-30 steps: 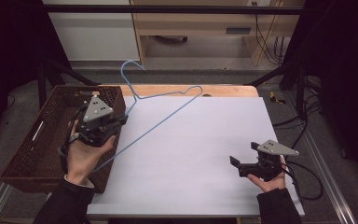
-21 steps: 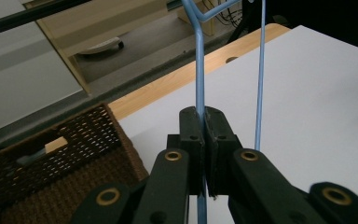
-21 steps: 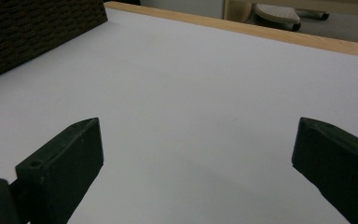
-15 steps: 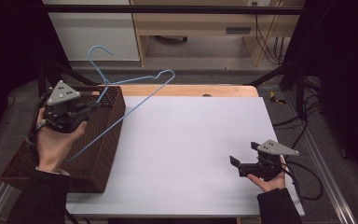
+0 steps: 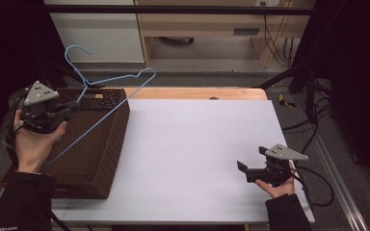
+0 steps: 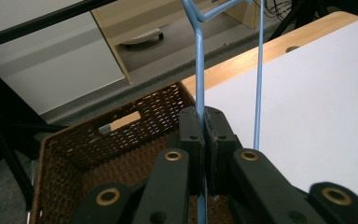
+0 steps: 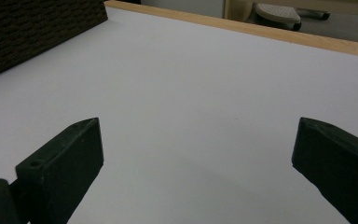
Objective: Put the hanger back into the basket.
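Light falls from above onto the white worktop (image 5: 192,144), which reads bright and even with no hard glare. The left and right margins of the high view sink into near-black. The right gripper (image 7: 198,158) throws a soft, faint shadow on the worktop in its own view. The close black jaws are slightly soft. The basket (image 6: 121,140) weave stays fairly crisp; the far background blurs slightly.
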